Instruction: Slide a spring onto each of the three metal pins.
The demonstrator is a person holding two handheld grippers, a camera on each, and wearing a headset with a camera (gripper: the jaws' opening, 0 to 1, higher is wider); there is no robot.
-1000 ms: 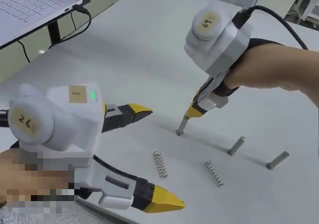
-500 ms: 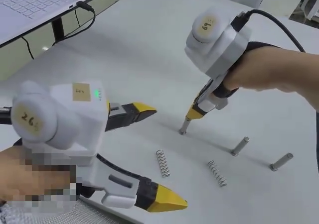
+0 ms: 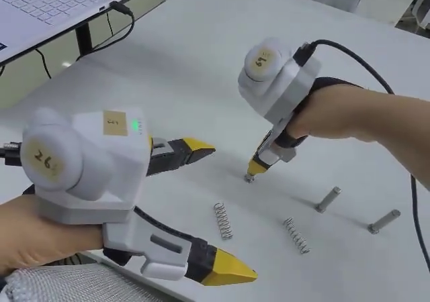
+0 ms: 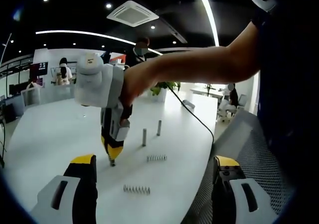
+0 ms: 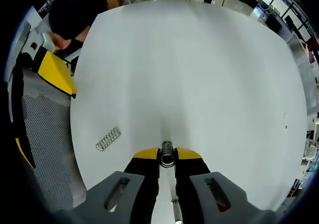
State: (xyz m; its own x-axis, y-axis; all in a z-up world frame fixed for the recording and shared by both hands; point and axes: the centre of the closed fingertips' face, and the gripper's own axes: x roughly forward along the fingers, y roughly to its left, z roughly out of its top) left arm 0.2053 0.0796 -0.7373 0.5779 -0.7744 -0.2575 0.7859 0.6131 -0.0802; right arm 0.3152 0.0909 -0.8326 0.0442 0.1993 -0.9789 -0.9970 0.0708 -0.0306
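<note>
Spring is pinched in my right gripper's jaws on the first pin, lower than a second ago and now near its base. Left gripper hangs with jaws wide apart. Loose springs lie and bare pins stand on the white table, with a laptop on a stand beside it.

White laptop with black cable, beside a bare white table

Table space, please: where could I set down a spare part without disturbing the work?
The white table is bare beyond the right claw, out toward its far edge. It is crowded nearer the person: two loose springs and two bare pins sit beside that claw.
</note>
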